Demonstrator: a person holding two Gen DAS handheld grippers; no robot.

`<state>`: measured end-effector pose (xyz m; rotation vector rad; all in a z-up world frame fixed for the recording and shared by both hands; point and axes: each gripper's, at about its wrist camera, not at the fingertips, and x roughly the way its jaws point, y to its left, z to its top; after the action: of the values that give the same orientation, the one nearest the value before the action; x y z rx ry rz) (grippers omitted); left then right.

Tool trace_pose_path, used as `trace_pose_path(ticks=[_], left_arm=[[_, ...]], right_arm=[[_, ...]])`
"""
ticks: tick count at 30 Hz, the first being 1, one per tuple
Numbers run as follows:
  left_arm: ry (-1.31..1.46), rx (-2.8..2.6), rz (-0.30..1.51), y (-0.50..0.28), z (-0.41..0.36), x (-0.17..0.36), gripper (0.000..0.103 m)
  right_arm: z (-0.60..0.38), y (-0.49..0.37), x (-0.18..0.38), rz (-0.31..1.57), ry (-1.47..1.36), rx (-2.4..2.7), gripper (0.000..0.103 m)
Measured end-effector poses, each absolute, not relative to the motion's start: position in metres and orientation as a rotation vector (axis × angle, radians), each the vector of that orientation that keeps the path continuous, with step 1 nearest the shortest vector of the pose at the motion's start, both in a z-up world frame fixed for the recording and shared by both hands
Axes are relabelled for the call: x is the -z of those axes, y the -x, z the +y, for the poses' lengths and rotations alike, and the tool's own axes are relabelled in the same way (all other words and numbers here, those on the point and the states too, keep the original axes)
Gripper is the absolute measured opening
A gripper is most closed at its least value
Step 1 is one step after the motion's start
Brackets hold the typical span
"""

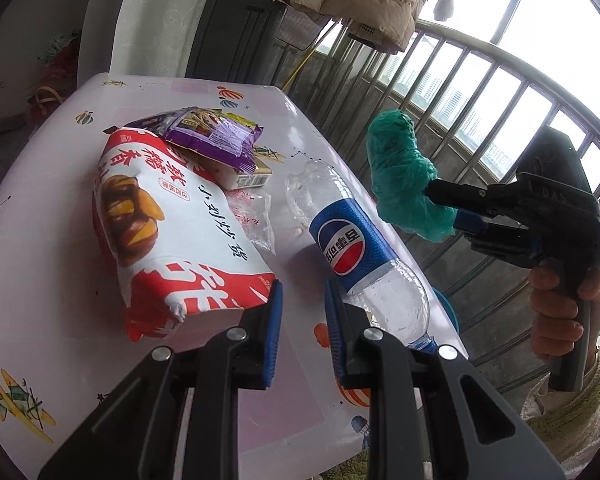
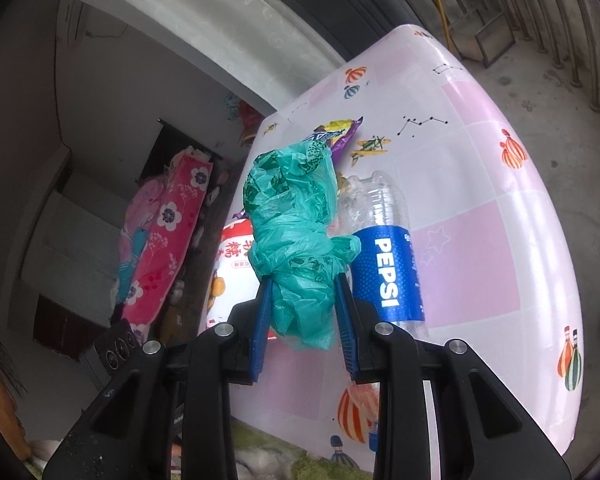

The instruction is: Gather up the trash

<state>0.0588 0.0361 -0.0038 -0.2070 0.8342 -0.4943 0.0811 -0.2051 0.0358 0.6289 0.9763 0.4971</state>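
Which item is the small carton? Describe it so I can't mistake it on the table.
On the pink patterned table, find the big red-and-white snack bag left of the Pepsi bottle. The carton lies at the bag's far end, half under the purple wrapper. It is the only boxy, pale yellow-and-white piece there.

Bottle (image 1: 364, 252) lies on the table (image 1: 52, 264), centre-right of the left wrist view; big snack bag (image 1: 172, 224) to its left. Smaller packet (image 1: 212, 140) on that bag's far end, plastic bag (image 1: 404, 184) up in the air, right of the table.
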Motion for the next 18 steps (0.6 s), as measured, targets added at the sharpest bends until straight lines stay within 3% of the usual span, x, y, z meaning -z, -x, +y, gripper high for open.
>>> trace_pose_path(ticks=[14,18], left_arm=[[0.231,0.455,0.907,-0.037,0.071,0.017,0.021],[0.228,0.458,0.916,-0.037,0.067,0.019,0.021]], right_arm=[[-0.142,-0.073,0.003,1.124,-0.516,-0.586,0.029],[-0.131,-0.07,0.005,1.132,-0.408,-0.556,0.035]])
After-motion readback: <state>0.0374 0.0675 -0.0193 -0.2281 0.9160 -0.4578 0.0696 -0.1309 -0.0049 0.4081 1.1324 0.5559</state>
